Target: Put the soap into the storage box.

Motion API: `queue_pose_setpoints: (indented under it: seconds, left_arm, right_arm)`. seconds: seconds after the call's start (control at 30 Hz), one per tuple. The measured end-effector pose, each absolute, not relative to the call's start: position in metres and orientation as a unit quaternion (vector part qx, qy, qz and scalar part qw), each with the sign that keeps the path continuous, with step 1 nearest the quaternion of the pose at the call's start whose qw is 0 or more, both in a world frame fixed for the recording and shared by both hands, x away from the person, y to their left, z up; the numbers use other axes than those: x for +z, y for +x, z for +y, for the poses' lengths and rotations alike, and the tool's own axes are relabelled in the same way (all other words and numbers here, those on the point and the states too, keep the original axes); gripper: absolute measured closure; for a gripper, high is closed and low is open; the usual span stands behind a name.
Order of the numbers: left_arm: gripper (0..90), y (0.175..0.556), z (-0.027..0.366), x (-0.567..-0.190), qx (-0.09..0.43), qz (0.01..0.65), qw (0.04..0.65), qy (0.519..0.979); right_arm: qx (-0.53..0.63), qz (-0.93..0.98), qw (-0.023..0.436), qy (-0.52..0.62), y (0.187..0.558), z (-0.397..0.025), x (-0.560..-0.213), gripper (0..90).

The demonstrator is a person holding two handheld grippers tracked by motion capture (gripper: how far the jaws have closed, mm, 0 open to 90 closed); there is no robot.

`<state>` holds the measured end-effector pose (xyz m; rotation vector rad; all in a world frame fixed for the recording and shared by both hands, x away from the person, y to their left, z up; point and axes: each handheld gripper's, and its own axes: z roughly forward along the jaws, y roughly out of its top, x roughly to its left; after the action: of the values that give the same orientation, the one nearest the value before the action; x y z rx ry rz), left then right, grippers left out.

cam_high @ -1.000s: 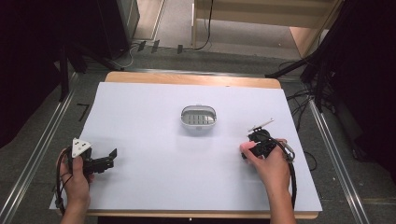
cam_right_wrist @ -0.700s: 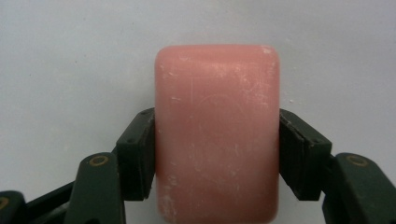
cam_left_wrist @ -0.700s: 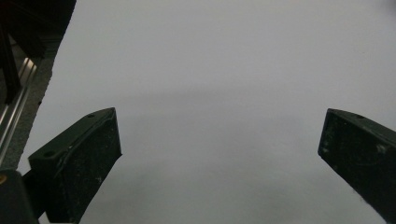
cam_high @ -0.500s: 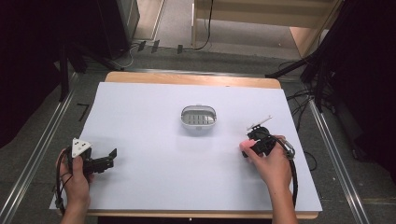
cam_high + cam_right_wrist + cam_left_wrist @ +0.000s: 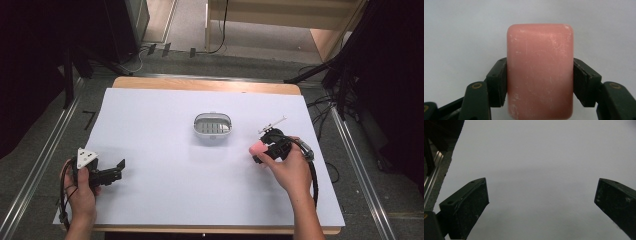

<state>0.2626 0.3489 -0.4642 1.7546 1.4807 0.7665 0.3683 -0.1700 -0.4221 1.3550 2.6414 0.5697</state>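
A white-covered table fills the scene, a person's forearms coming in from its near edge with a two-jaw gripper in each hand. Ahead of the right gripper, and off toward the table's middle, sits a small oval soap dish with a slatted floor, standing alone and holding nothing. The right gripper itself is clamped on a pink bar of soap: in the right gripper view the two black jaws press flat against the bar's long sides, the bar standing out well past their tips with pale scuffs across its face. From above, the soap shows as a pink block at the front of the tool, on the side toward the dish but apart from it. A second ago no pink showed at that gripper in the high view; the hand has since turned or lifted enough to bring the bar into sight, which suggests the grasp is secure and the carry toward the dish is under way, though whether the bar is clear of the table cannot be told. The dish lies near, so the move left looks short: swing the bar over the rim and set it on the slats. The left gripper rests near the table's near left corner, well apart from dish and soap, its jaws spread wide over bare white surface with nothing between them, as it was a second ago.
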Motion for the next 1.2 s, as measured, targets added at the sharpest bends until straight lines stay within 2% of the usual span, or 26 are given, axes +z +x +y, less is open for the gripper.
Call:
queue_pose_setpoints:
  seconds: [1.2]
  left_arm:
    - [0.0, 0.263, 0.349, -0.464, 0.296, 0.572, 0.352, 0.679]
  right_arm:
    - [0.218, 0.941, 0.045, 0.253, 0.393, -0.129, -0.403, 38.2]
